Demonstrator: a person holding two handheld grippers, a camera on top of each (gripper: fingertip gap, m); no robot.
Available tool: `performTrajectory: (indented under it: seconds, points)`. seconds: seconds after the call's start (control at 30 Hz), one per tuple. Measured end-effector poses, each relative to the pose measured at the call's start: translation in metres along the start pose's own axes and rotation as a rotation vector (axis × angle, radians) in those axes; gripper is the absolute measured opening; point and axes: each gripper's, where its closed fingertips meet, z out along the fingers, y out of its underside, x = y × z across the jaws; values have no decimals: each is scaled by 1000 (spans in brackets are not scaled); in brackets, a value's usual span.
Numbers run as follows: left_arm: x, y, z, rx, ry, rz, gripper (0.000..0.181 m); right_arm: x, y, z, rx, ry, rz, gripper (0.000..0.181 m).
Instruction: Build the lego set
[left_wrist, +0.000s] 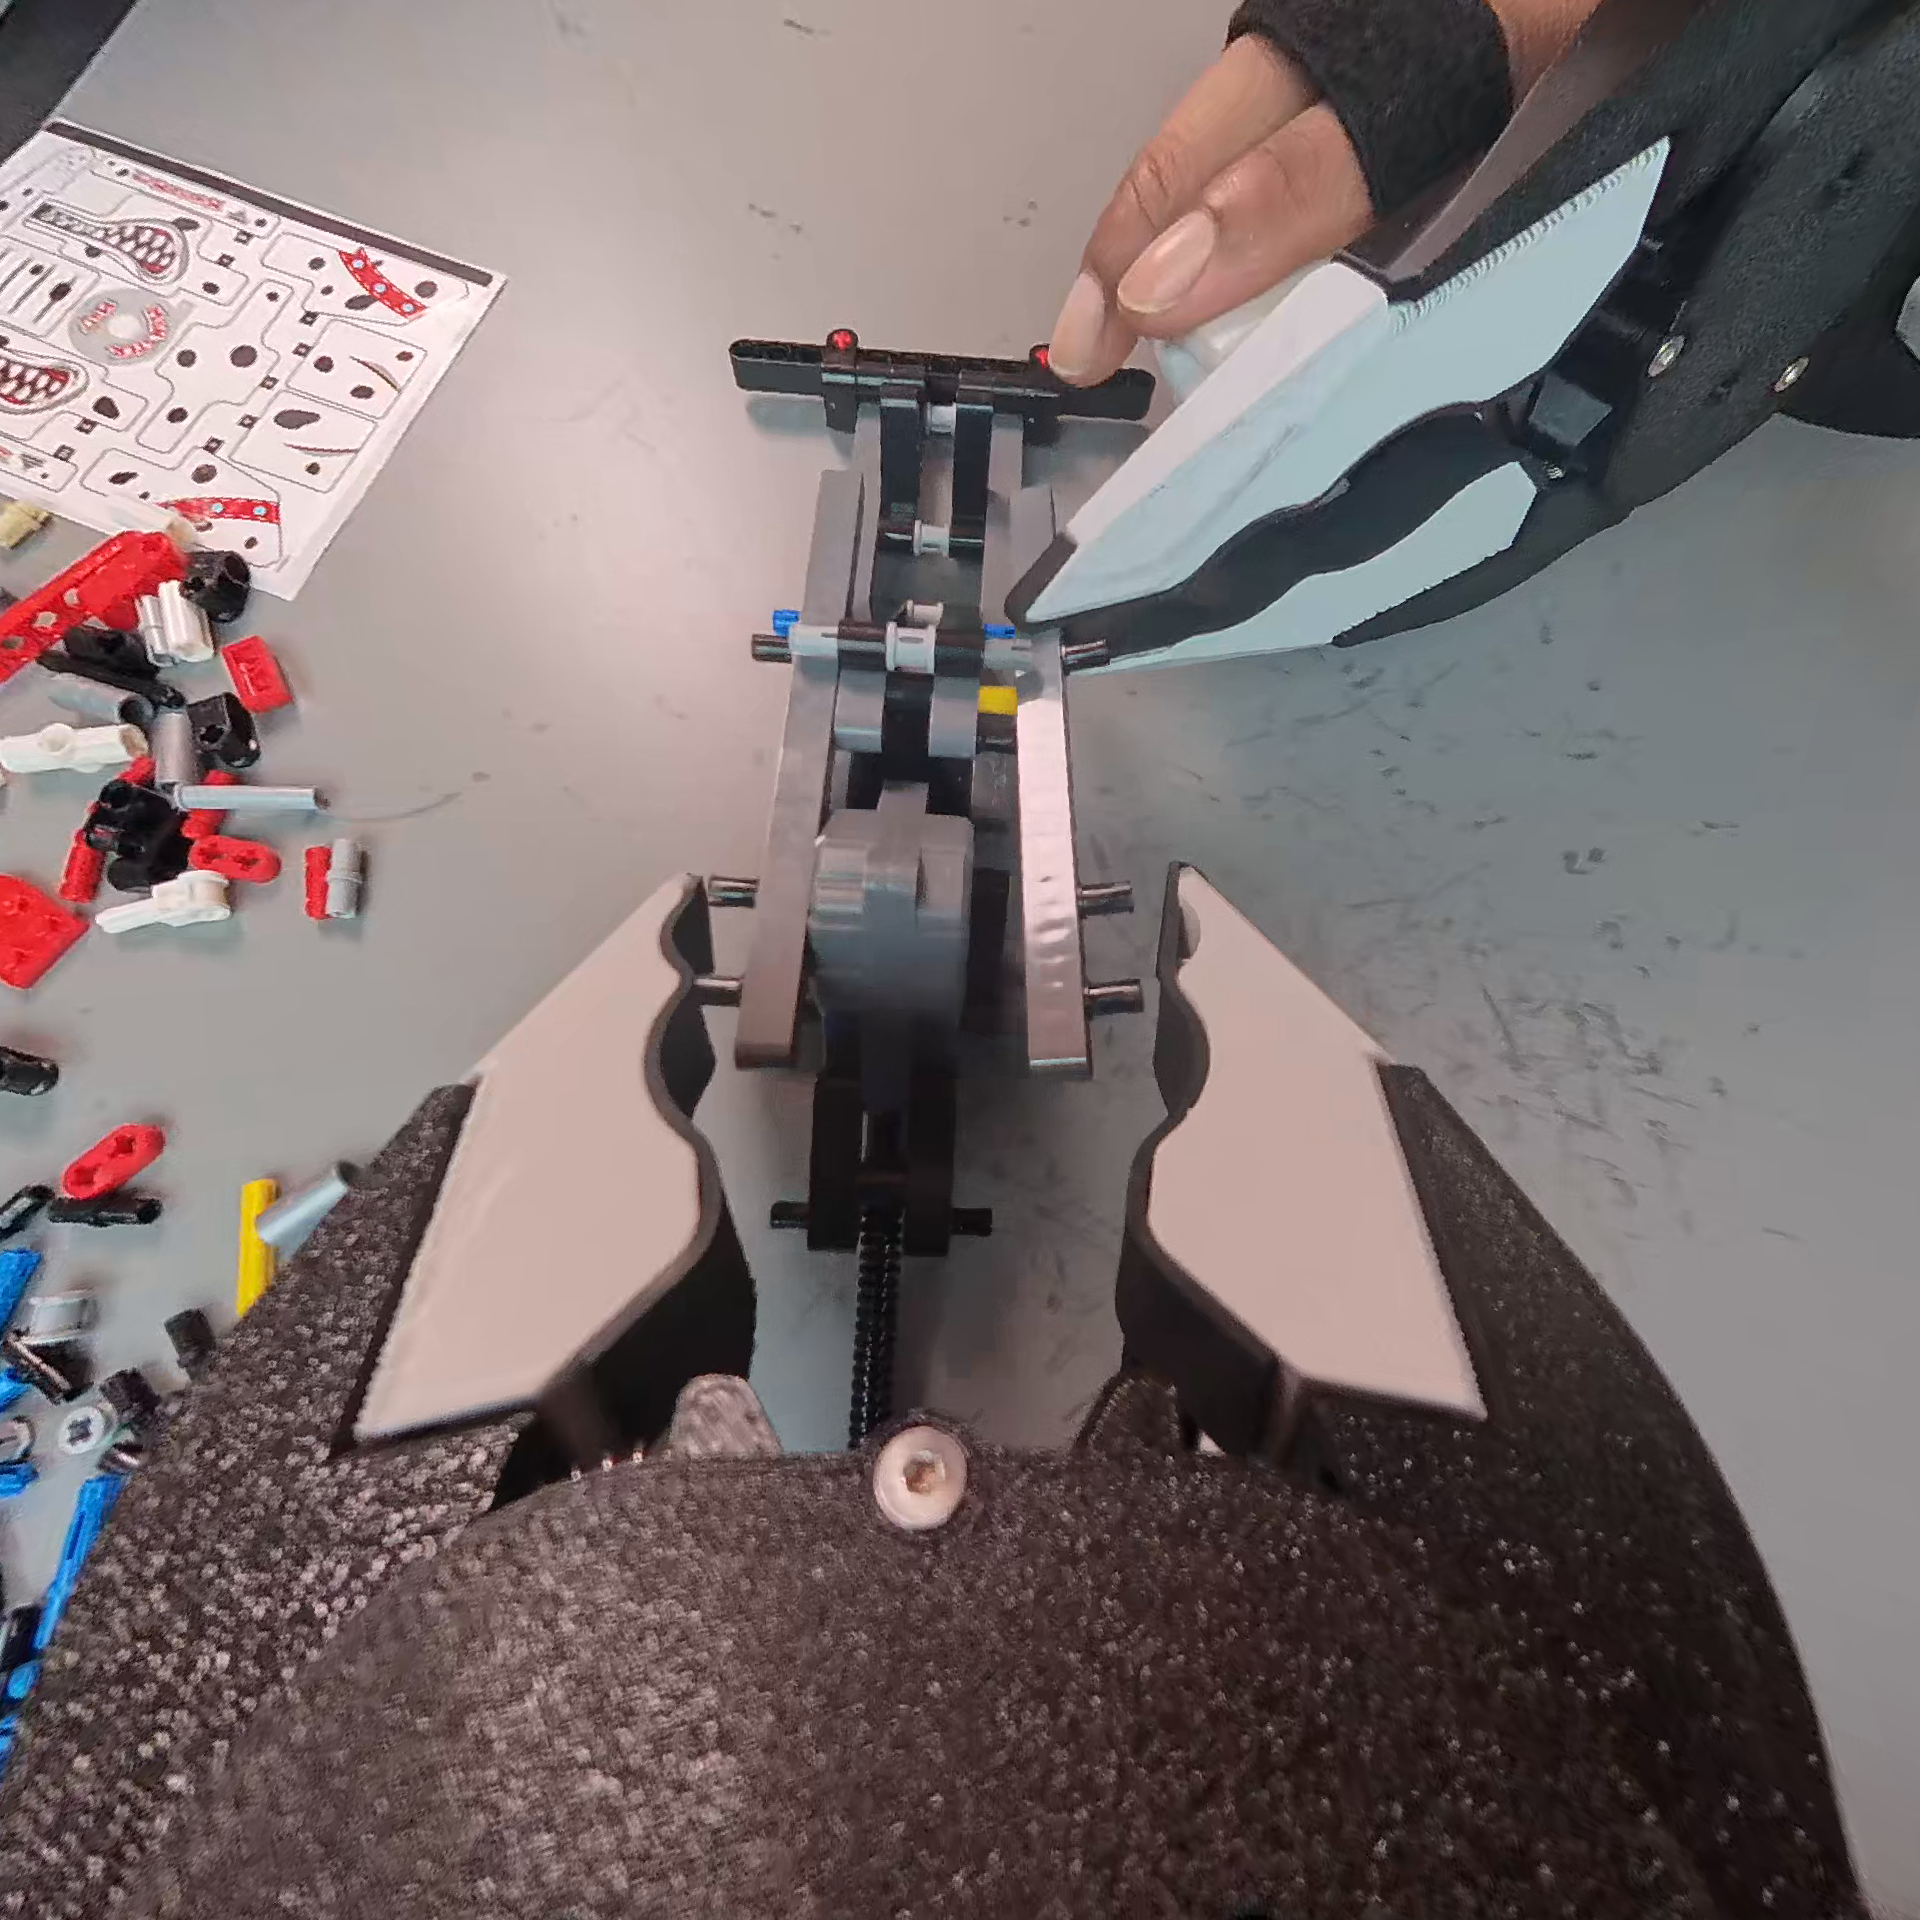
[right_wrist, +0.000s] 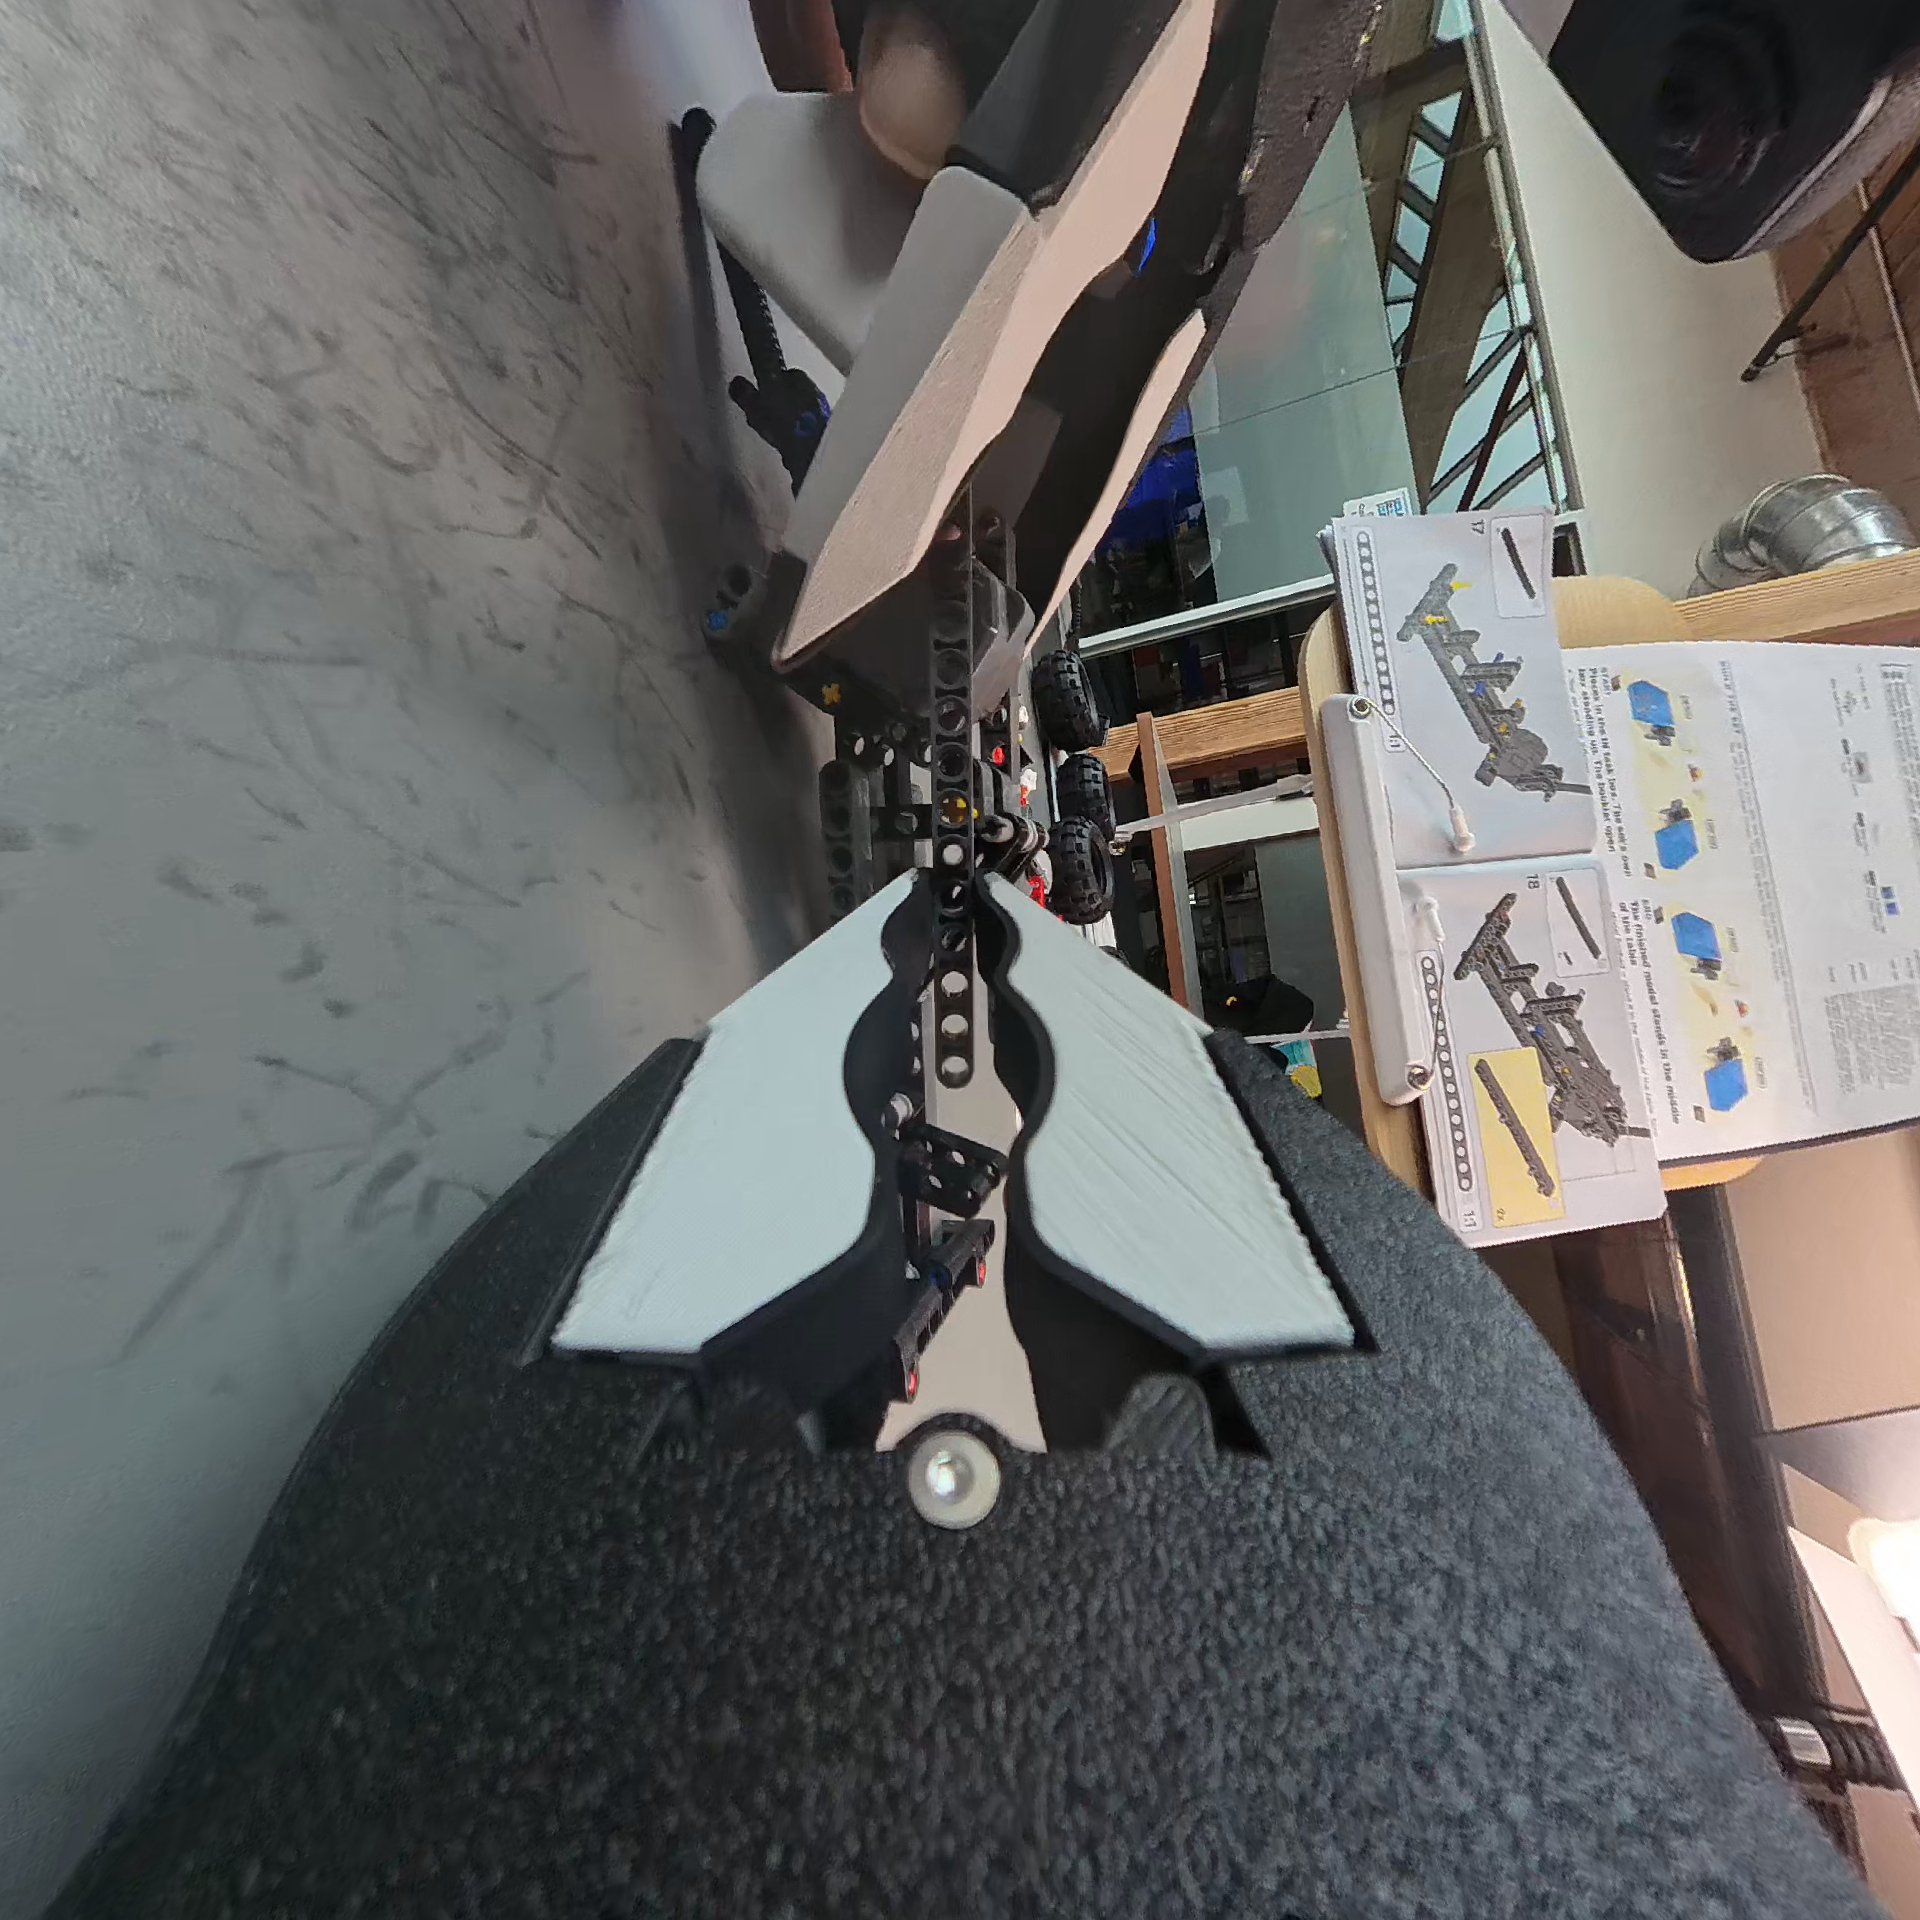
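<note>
At nine to eleven o'clock in the left wrist view, a sticker sheet (left_wrist: 208, 343) lies above a scatter of loose red, black, white and blue Lego pieces (left_wrist: 156, 790) on the grey surface (left_wrist: 1455, 935). At the centre lies the task's thing, a long black and grey Technic chassis (left_wrist: 914, 790), its long axis running six to twelve o'clock, straight ahead of the left hand-held gripper (left_wrist: 925, 935). That gripper is spread open, one finger on either side of the chassis's near end, touching nothing that I can see. At two o'clock, the right hand-held gripper (left_wrist: 1049, 623) reaches in with its tips at the chassis's right rail, and a bare fingertip (left_wrist: 1081, 343) presses the cross beam at the far end. In the right wrist view, this gripper (right_wrist: 951, 894) appears pinched on a long black holed beam (right_wrist: 951, 997) that runs along its fingers; whether that beam is already seated I cannot tell. No containers are visible. At three o'clock, an instruction booklet (right_wrist: 1496, 862) hangs open beside black tyres (right_wrist: 1081, 800). The coming move likely turns on keeping beam and chassis parallel, with the left gripper nearer for steadying.
</note>
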Motion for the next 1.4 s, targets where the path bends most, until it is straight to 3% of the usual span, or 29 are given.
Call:
performTrajectory:
  seconds: [0.4,0.67,0.93,1.2,1.4]
  points:
    - [1,-8,-4,83,50,-130,79,3,2,3,-61,35,-29,7]
    - [-1,-12,-4,87,36,-217,83,5,0,7,-106,78,-87,7]
    - [-14,-14,-6,-67,-74,-104,81,6,0,10,-139,103,-87,7]
    - [-10,-15,0,-262,14,-56,77,6,0,14,-146,107,-77,8]
    - [-10,-17,9,-306,46,-53,57,6,1,16,-158,107,-77,7]
